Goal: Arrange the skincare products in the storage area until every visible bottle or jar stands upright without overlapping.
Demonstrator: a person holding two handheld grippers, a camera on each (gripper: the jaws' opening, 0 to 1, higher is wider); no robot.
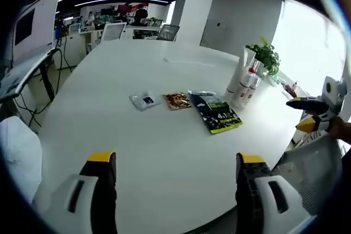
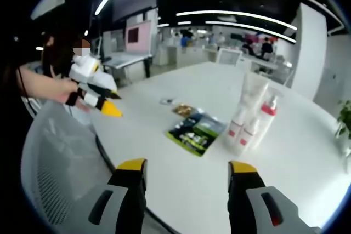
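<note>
A tight cluster of skincare products (image 1: 244, 85) stands upright on the white table (image 1: 164, 157) at the right. It holds a tall white tube (image 2: 253, 90), a red-capped bottle (image 2: 267, 114) and two small white bottles (image 2: 241, 129). My left gripper (image 1: 175, 187) is open over the near table edge, well short of them, with nothing between its fingers. It also comes into the right gripper view as the left gripper (image 2: 96, 91), held in a hand. My right gripper (image 2: 186, 190) is open and empty near the table edge, and it enters the left gripper view as the right gripper (image 1: 313, 112).
A dark green packet (image 1: 215, 113), a brown sachet (image 1: 177, 101) and a small clear packet (image 1: 144, 100) lie flat mid-table. A potted plant (image 1: 267, 56) stands behind the bottles. A grey mesh chair (image 2: 57, 157) sits at the table edge. Desks and people are far behind.
</note>
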